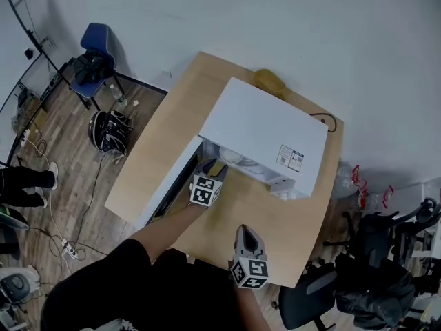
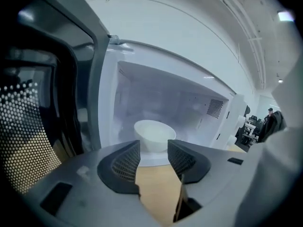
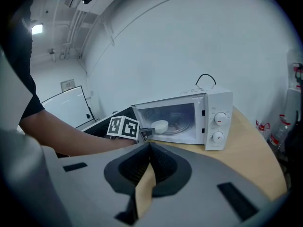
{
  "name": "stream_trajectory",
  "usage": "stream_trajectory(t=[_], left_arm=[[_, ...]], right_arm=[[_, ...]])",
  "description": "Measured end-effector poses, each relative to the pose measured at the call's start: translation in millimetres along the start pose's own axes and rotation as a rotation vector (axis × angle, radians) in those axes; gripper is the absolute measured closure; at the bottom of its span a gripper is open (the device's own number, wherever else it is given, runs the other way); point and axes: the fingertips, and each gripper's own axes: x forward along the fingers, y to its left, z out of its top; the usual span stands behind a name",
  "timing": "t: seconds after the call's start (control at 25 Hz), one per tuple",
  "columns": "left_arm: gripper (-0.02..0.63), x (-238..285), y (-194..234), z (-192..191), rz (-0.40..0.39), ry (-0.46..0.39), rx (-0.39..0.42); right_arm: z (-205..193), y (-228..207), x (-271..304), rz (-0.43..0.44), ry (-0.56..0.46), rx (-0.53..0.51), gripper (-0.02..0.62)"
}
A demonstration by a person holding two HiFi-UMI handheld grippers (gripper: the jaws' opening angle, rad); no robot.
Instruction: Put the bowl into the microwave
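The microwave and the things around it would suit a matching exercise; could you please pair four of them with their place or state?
Things:
1. bowl
2. microwave door
3. left gripper
4. right gripper

Places or states:
A. jaws together, nothing held
B. swung open
C. inside the microwave
D. jaws apart, nothing between them

Pairs: 1-C, 2-B, 3-D, 4-A

Head view overhead, gripper views low, all sharing microwave (image 1: 262, 126)
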Motion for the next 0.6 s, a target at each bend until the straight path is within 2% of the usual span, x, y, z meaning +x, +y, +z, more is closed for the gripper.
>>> stream_trajectory(t=[0.32, 0.6], left_arm=[[0.426, 25, -3, -8, -0.023, 0.071, 0.079], [0.425, 35, -5, -1, -0.030, 0.083, 0.104]], right_arm=[[-3, -17, 4, -0.018, 0.016, 0.011, 0.535], [1, -28, 12, -0.017, 0.028, 0.006, 0.535]])
